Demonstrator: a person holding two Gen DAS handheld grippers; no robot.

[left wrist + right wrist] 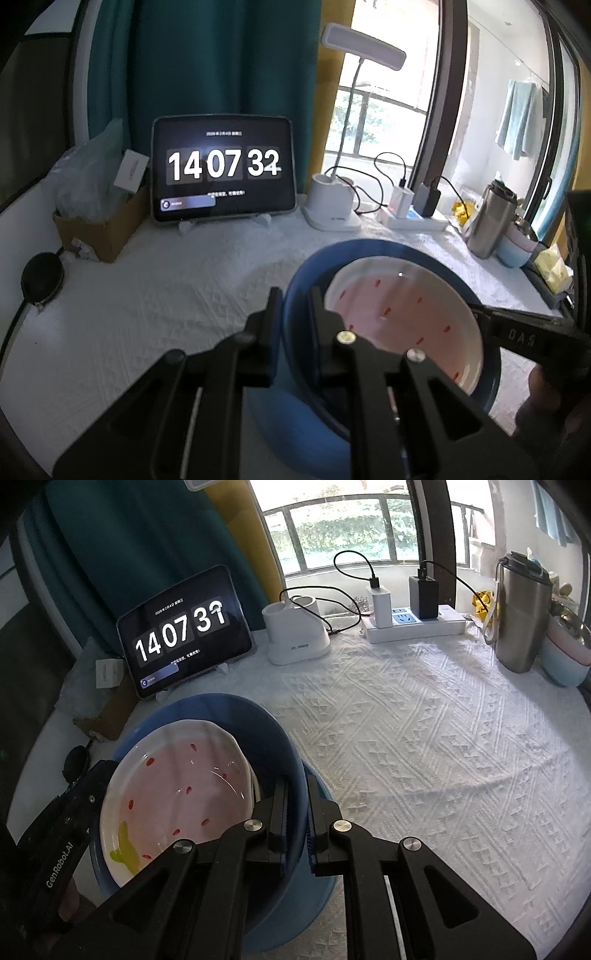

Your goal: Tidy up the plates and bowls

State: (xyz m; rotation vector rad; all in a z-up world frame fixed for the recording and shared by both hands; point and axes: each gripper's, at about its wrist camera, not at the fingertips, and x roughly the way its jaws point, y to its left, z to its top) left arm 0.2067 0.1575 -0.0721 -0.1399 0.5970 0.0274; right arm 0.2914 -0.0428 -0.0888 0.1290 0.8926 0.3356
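1. A white quilted cloth [424, 738] covers the counter, patterned in raised diamonds and zigzags.
2. At the back a dark tablet [223, 168] on a stand shows a flip clock, in front of a teal curtain [207, 55].
3. Left of the tablet sits a brown cardboard box [99, 229] stuffed with clear plastic; a black round disc on a cable [41, 277] lies near the counter's left edge.
4. Right of the tablet stand a white desk lamp base [297, 635], a white power strip [413, 626] with chargers plugged in, and a tall stainless steel tumbler [521, 613].
5. Beyond is a large window with dark frames [351, 528] and greenery outside.
6. A deep blue bowl [236, 716] rests on the cloth, left of centre in the right wrist view; inside it lies a white plate with a pink centre and small red marks [177, 782], tilted against the bowl's wall.
7. The left gripper [293, 306] angles downward, its jaws closed on the bowl's rim, one finger inside and one outside.
8. The right gripper [297, 805] points down more steeply and pinches the opposite side of the rim likewise.
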